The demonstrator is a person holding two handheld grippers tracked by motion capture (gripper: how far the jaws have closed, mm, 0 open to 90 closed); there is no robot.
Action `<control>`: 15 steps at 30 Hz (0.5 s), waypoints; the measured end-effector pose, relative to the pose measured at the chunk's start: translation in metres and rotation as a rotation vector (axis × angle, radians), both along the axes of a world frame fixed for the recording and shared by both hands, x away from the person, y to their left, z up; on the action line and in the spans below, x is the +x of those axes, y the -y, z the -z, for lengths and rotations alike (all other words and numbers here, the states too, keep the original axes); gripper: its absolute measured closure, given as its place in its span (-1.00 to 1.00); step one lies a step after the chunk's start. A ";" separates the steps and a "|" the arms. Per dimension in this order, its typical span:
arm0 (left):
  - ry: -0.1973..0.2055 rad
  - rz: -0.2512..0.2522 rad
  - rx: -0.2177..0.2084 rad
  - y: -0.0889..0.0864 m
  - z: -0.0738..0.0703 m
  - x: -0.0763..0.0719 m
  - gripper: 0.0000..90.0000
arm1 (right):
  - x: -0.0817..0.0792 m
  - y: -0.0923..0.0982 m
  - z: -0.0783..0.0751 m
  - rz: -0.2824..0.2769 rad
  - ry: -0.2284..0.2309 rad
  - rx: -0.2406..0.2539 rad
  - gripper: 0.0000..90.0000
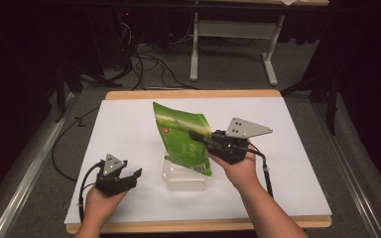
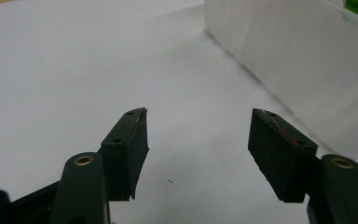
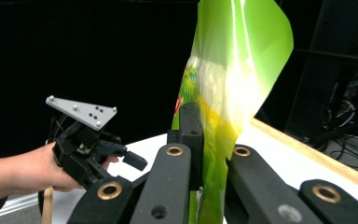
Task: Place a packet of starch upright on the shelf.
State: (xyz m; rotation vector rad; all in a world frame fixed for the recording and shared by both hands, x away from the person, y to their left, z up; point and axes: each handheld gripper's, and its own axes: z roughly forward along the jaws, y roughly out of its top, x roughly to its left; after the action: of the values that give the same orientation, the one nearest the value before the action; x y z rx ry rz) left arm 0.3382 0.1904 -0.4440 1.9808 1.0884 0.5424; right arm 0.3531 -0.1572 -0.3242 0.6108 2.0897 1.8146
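1. Bag: green pouch (image 1: 182, 139) is pinched at its right edge by the right gripper (image 1: 204, 138), jaws shut tight on the film, held upright over the middle of the table (image 1: 129, 198), its bottom over or in the clear plastic tub (image 1: 186, 177) near the front edge.
2. Slip risk: grip is on thin glossy film only, as the right gripper view shows (image 3: 214, 154); a fast swing could let the pouch slide out or tear.
3. Sag risk: top of the pouch flops free, so it may fold over and miss the tub, or spill if it's open; can't tell if it's sealed.
4. Tub risk: it's light and unheld; dragging the pouch could tip it or push it toward the front edge.
5. Left gripper (image 1: 129, 177) sits near the front left corner, jaws wide apart, holding nothing, just beside the tub wall (image 2: 307, 70); too far off to steady it.
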 end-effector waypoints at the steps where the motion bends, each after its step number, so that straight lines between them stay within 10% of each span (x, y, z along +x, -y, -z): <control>1: 0.001 0.001 0.003 0.000 0.000 0.000 -0.15 | 0.003 -0.004 0.003 -0.014 0.001 -0.009 1.00; 15: -0.002 -0.003 0.006 0.000 0.001 0.000 -0.15 | 0.018 -0.008 0.022 -0.095 -0.048 0.017 1.00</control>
State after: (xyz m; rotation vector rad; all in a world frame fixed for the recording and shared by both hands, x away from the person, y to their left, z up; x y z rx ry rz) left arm 0.3385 0.1905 -0.4446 1.9856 1.0922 0.5465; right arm 0.3713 -0.1490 -0.3459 0.5737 2.1708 1.8882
